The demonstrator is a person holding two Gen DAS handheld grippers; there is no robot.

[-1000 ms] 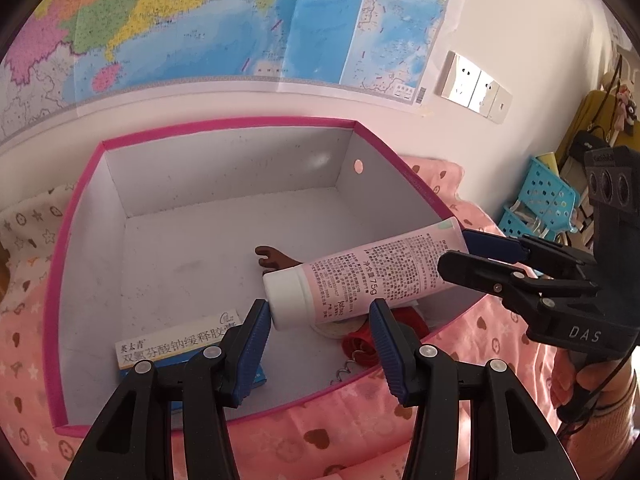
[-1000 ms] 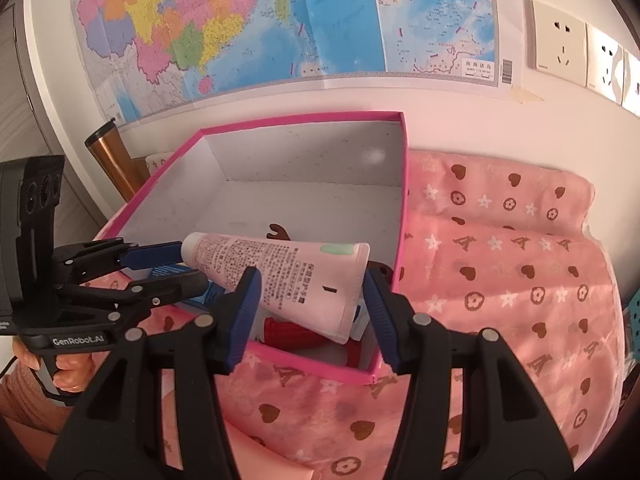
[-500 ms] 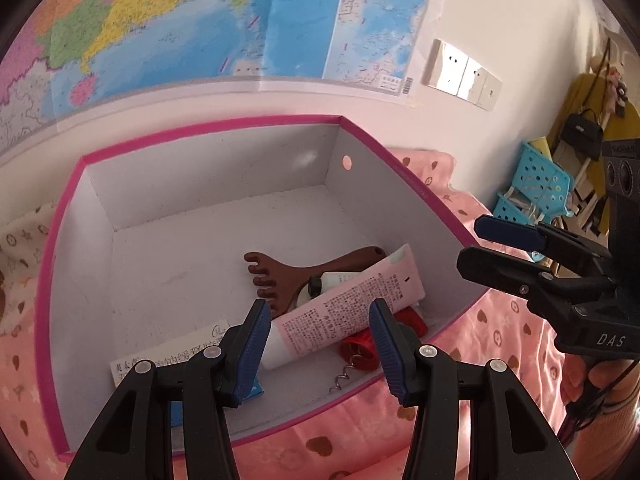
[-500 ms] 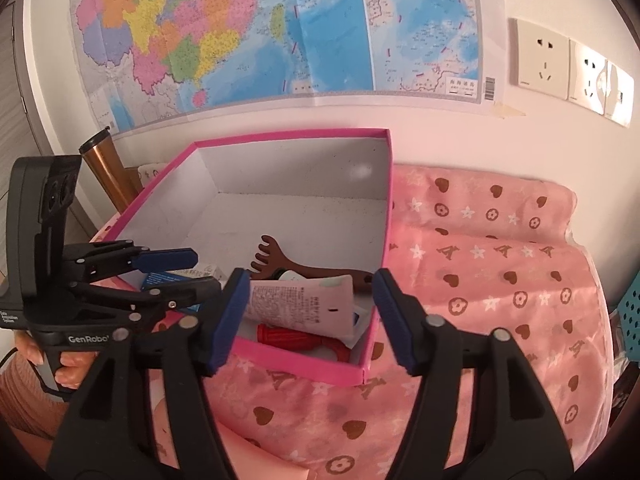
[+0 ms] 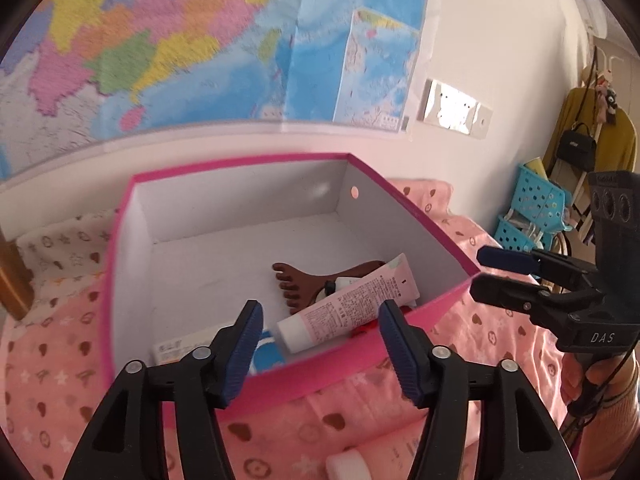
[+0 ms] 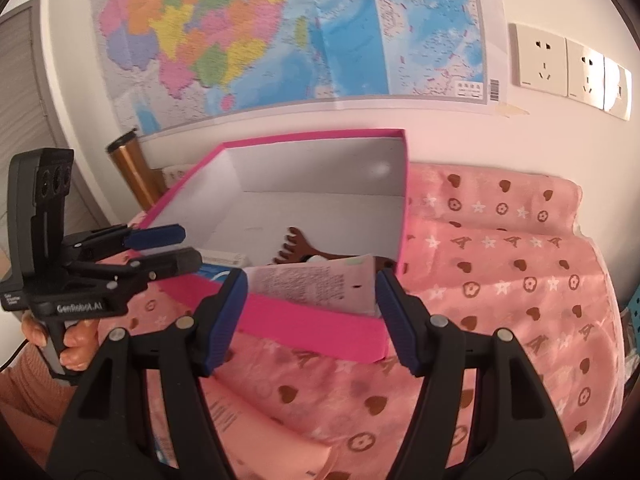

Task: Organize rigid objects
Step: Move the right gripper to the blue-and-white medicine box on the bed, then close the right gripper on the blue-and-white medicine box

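A pink-rimmed box [image 5: 344, 358] [image 6: 316, 320] with white inner walls stands on a pink cloth. Inside it lie a pink tube [image 5: 348, 304] [image 6: 316, 284], a brown foot-shaped wooden tool [image 5: 304, 282] [image 6: 298, 250], a white-and-blue carton [image 5: 180, 350] [image 6: 220, 260] and a red item [image 5: 362, 328] mostly hidden under the tube. My left gripper [image 5: 320, 352] [image 6: 170, 246] is open and empty in front of the box's near wall. My right gripper [image 6: 310, 318] [image 5: 486, 270] is open and empty, just outside the box's near wall.
A pink patterned cloth [image 6: 500, 280] covers the surface. A map [image 6: 300, 28] and wall sockets [image 6: 572, 72] are behind. A copper flask [image 6: 132, 172] stands left of the box. Blue baskets [image 5: 528, 216] stand at the right. Another tube [image 6: 248, 416] [image 5: 348, 462] lies on the cloth near me.
My right gripper let go of the pink tube, which now lies in the box. Both grippers have drawn back from the box and stand open.
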